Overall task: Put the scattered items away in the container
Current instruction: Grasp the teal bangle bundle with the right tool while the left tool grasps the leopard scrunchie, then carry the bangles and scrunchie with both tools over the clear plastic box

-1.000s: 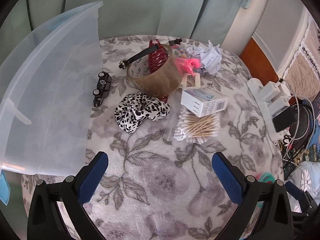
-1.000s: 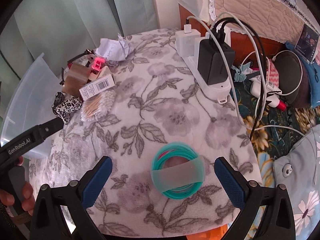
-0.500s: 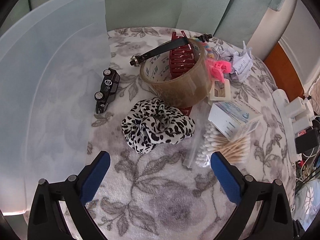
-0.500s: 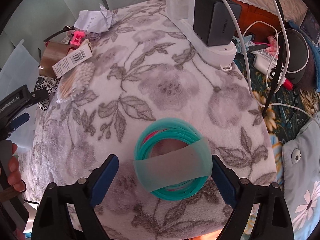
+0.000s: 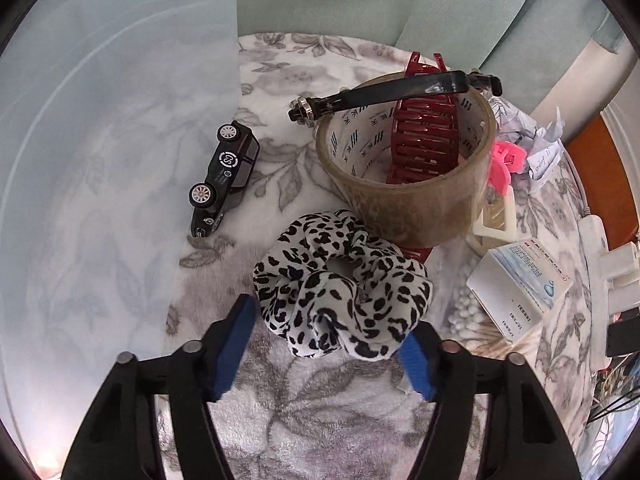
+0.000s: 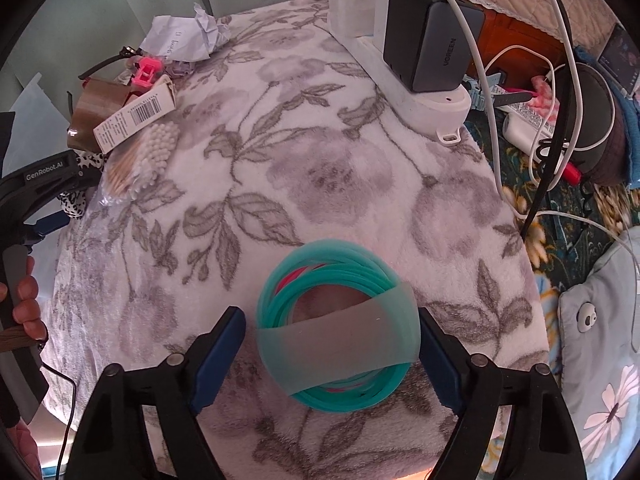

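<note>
The spotted scrunchie point(image 5: 344, 284) is straddled by the left gripper point(image 5: 330, 344), jaws closing, not yet gripped; same for the right gripper point(image 6: 332, 354) round the teal bands point(image 6: 340, 320).

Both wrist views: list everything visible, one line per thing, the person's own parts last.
storage bin: one, clear, left of the clutter
toy car: one, black, on its side by the bin
scrunchie: one, white with black spots, between the left jaws
tape roll: one, brown, behind the scrunchie
claw clip: one, dark red, inside the tape roll
black strap: one, across the tape roll's rim
pink clip: one, right of the tape roll
box: one, white, on the cotton swabs
crumpled paper: one, white, far edge
bands: a stack, teal, between the right jaws
power strip: one, white, with chargers
left gripper: jaws closing around the scrunchie
right gripper: jaws closing around the bands
hand: one, on the left gripper's handle
</note>
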A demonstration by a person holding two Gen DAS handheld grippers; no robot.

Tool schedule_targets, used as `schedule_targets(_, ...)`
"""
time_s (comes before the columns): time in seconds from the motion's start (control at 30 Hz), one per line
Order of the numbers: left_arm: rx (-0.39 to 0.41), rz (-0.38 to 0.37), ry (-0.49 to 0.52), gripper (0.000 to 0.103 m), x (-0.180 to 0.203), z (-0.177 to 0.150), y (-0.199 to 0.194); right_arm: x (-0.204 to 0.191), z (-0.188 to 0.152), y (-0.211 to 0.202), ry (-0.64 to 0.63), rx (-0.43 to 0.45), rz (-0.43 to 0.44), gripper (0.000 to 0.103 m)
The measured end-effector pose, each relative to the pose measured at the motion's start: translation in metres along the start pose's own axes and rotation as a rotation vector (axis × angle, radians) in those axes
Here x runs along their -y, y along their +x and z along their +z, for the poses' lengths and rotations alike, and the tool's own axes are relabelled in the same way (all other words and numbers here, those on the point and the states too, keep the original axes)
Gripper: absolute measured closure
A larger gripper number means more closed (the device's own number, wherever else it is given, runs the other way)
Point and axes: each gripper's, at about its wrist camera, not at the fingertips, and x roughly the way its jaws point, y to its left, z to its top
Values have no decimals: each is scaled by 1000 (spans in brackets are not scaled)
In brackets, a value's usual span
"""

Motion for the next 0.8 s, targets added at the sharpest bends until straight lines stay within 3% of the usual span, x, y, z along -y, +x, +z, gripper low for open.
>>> schedule_targets(0.13,-1,18,-11,47,-1,1,-1,3,1,-2,20,12,6,29)
schedule_targets(0.3,12,43,-29,79,-4,3,-7,2,1,-3,27,14,18,30)
schedule_targets(0.4,23,46,-34,85,-4,4,-11,2,2,-4,33,13,30,30)
schedule_targets(0.77,75,6,-17,90,2,-13,-52,-1,9,-18,27,45,50,30)
schedule_targets(0.8,70,-17,-21,91,-6,-3,-50,-1,12,-19,26,52,52,30)
